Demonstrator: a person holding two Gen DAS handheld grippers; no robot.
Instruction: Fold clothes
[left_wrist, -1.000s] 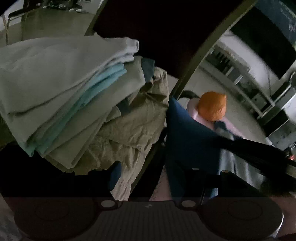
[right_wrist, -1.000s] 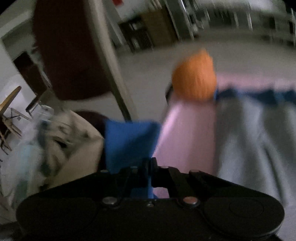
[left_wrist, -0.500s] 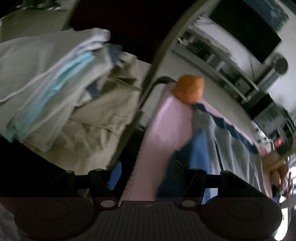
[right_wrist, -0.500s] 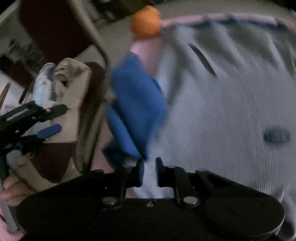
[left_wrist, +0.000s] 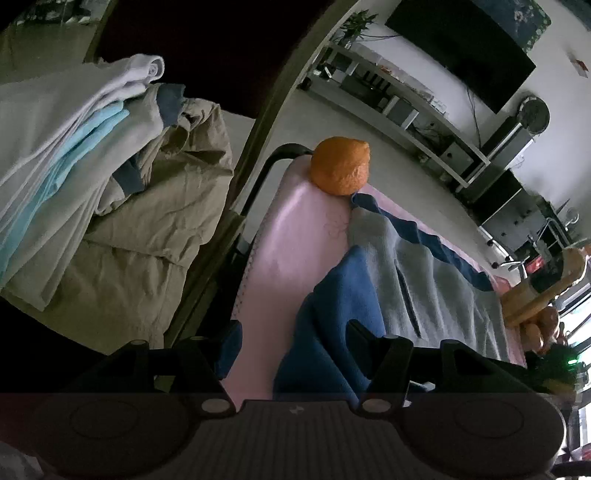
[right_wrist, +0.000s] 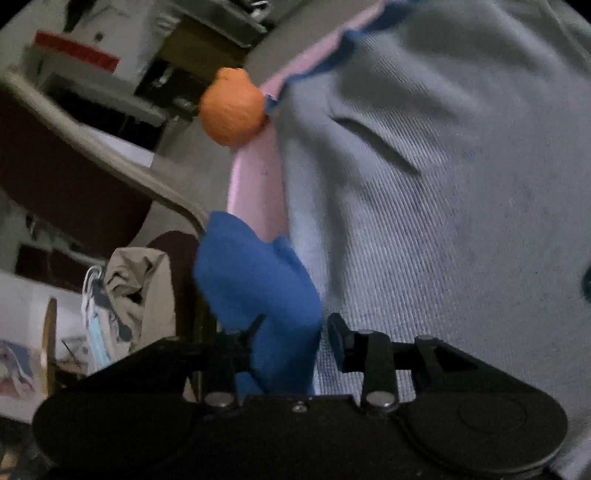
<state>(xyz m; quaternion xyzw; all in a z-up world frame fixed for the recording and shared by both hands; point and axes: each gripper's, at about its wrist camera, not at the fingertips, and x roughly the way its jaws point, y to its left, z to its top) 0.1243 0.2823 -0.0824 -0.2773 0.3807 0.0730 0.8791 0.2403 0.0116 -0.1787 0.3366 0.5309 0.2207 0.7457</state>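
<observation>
A grey ribbed-knit garment (right_wrist: 443, 206) with blue trim lies spread on a smooth pink table cover (left_wrist: 291, 236). Its weave shows fine diagonal ridges, with a dark narrow slit or crease running across the cloth. One blue cuff (right_wrist: 258, 288), soft and thick, is bunched into a rounded lump at the near edge of the pink surface.

The right gripper (right_wrist: 295, 328) has its jaws spread wide, and the blue cuff sits between them; the fingers (right_wrist: 340, 332) do not press it. The left gripper (left_wrist: 291, 332) is also wide apart, its right finger (left_wrist: 369, 339) resting over the blue fold of the garment and its left finger just beside the edge of the pink cover.

A round orange with a dimpled skin (left_wrist: 340, 166) sits at the far corner of the cover, touching the blue collar edge. On a chair to the left lies a pile of folded clothes (left_wrist: 74, 155): white, pale blue and grey layers on top of a wrinkled khaki piece (left_wrist: 155, 236).
</observation>
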